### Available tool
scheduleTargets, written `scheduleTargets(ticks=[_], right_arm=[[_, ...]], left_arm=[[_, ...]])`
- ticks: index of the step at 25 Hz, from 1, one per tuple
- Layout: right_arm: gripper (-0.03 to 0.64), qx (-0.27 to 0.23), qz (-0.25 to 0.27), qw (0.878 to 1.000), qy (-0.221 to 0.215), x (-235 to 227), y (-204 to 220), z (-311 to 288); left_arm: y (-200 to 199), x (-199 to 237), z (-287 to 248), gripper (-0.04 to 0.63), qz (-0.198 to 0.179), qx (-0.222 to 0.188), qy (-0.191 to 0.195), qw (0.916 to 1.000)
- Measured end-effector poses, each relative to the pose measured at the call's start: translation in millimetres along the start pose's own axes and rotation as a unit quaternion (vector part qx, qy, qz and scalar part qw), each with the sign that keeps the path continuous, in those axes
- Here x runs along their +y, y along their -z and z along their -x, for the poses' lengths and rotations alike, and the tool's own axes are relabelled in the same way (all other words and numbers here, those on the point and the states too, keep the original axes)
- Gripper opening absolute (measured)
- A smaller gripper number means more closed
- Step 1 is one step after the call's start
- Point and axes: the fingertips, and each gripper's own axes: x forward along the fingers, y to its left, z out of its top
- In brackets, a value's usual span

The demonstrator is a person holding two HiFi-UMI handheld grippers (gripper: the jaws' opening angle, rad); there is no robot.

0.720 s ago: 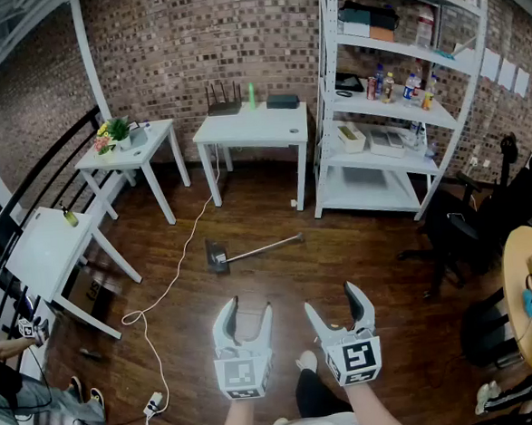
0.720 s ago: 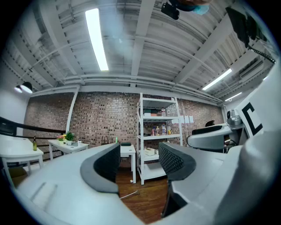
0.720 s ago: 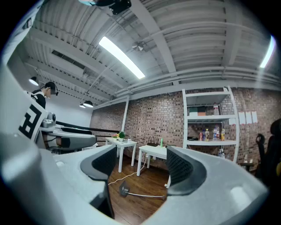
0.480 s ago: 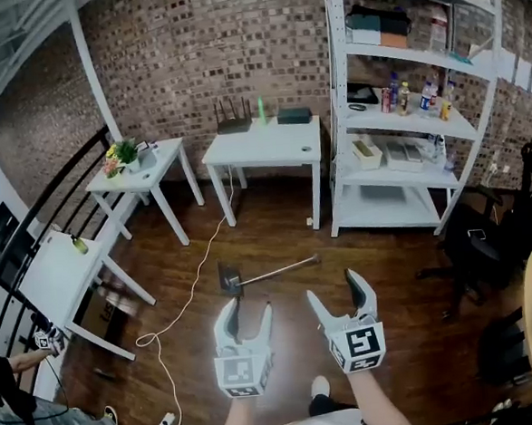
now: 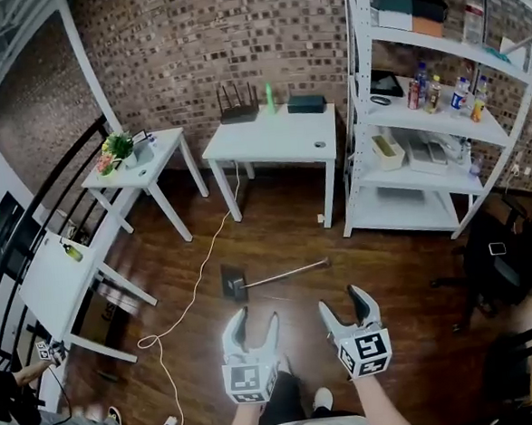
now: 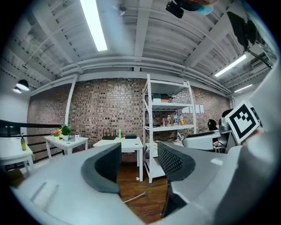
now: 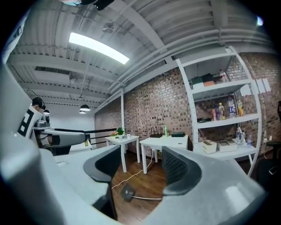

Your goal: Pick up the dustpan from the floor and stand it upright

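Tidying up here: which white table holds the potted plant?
The small table left of the larger table with the router; only it carries a plant.

dark dustpan [image 5: 234,283], brown plank floor [image 5: 276,229], red-brown brick wall [image 5: 191,49], white table [image 5: 270,136]

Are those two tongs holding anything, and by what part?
Nothing is held. The left tongs and right tongs are both open and empty; the dustpan lies untouched on the floor ahead.
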Motion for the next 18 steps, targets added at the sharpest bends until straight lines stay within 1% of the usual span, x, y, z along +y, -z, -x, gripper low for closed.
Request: scheduleTargets(ticks=[2,3,5,6,9,12,15,18], right_arm=[[0.277,0.003,0.003,1.000,0.000,-13.7,1.9,-25.3],[0.264,0.003,0.005,1.000,-0.002,-20.3,2.3,-39.4],[0.188,0.000,0.002,1.000,-0.006,-33.4,3.1,-71.6],[0.171,0.002,0.000,1.000,-0.006,-40.1,4.2,-89.7],[0.169,0.017,0.005,1.000,-0.003,-56.4,7.9,-153.5],[0.169,0.018,-0.001,1.000,-0.002,-69.0,8.3,-226.6],[0.169,0.024,-0.018,1.000,-0.007,-67.2,20.8,-269.7],[0.169,0.033,-0.050,0.998,-0.019,-71.0,45.7,-300.6]], left_arm=[[6.3,8.5,-33.3,0.272,0.007,0.004,0.008,0.9999],[9.7,14.4,-51.5,0.272,0.009,0.004,0.011,0.9999],[15.0,27.9,-89.7,0.272,0.008,0.005,0.019,0.9998],[17.0,35.5,-108.9,0.272,0.007,0.008,0.025,0.9996],[22.1,65.9,-166.1,0.268,0.010,0.014,0.037,0.9992],[31.2,102.3,-228.1,0.261,0.009,0.019,0.052,0.9984],[57.5,127.4,-266.3,0.261,0.024,0.044,0.070,0.9963],[90.0,140.5,-302.1,0.252,0.036,0.070,0.087,0.9931]])
